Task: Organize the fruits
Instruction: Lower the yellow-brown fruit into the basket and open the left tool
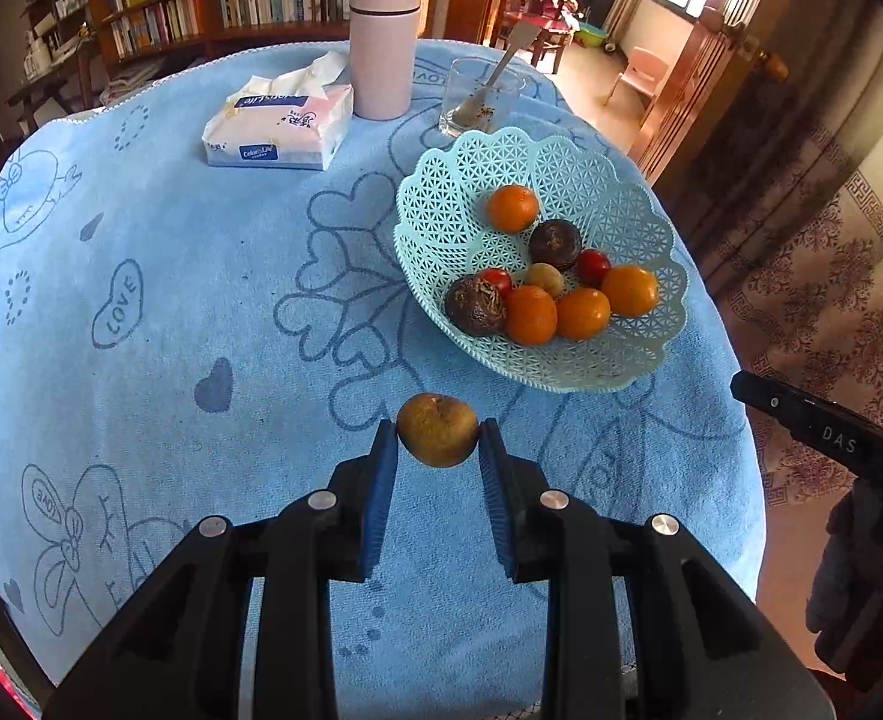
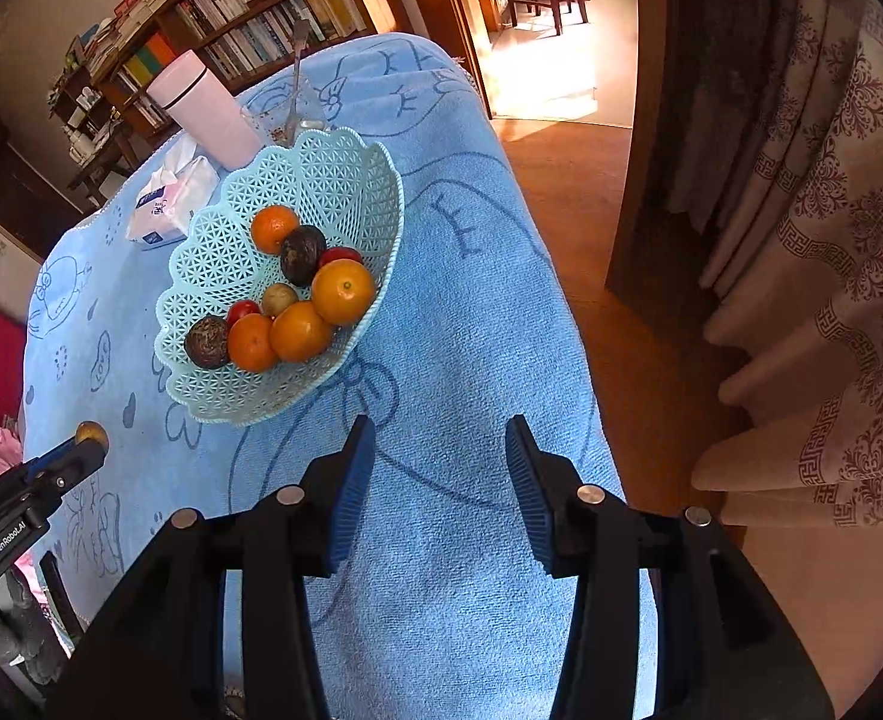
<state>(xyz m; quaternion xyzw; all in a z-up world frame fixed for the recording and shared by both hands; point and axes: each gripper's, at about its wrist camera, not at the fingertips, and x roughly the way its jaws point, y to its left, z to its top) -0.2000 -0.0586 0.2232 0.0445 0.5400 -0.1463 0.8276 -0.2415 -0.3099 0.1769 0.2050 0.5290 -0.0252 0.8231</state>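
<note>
Here, the left tool (image 1: 438, 441) clamps a brown fruit (image 1: 437, 429) above the bench's blue "LOVE" cloth (image 1: 201, 276), near the basket (image 1: 489, 156); the right tool (image 2: 441, 450), marked "DAS", gapes empty. Tissue pack (image 1: 279, 126) reads "ColoursLife".

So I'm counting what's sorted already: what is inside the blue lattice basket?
The basket holds four oranges, two dark wrinkled fruits, two small red ones and a pale yellowish one. Anything beneath the pile is hidden.
</note>
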